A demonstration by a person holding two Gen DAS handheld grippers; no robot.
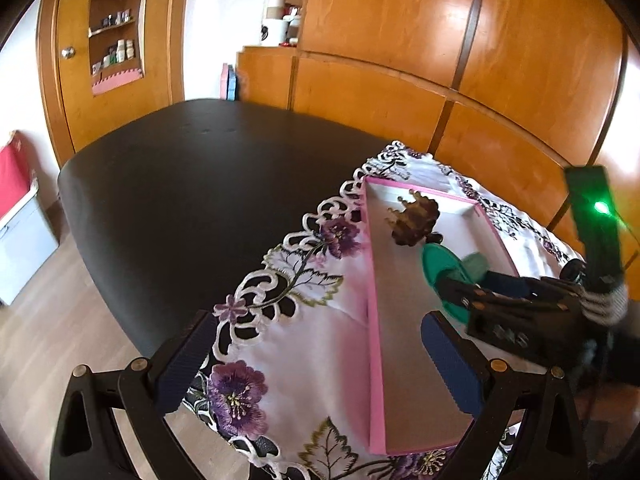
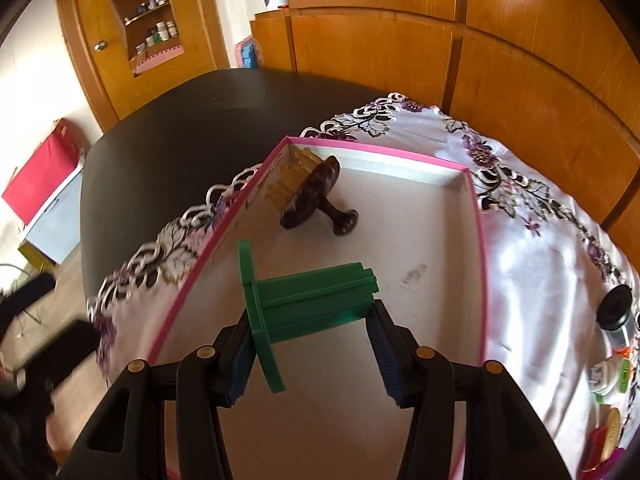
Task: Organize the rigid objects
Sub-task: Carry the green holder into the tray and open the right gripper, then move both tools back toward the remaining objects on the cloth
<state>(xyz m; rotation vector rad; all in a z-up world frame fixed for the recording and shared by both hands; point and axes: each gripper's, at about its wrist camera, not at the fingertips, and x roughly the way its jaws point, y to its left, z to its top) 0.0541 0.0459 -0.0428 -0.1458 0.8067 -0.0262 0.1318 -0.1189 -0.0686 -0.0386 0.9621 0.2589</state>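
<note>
1. My right gripper [image 2: 316, 350] is clamped on the green plastic piece [image 2: 304, 300], holding it over the pink-rimmed box [image 2: 478, 216].
2. My left gripper [image 1: 316, 364] hangs with its jaws apart, holding nothing, over the box's near edge.
3. Farther in, the brown brush [image 2: 312, 196] already lies in the box.
4. Only the right view shows the small items [image 2: 612, 344] waiting on the embroidered cloth [image 2: 520, 264], so I judge the sorting is at an early stage.
</note>
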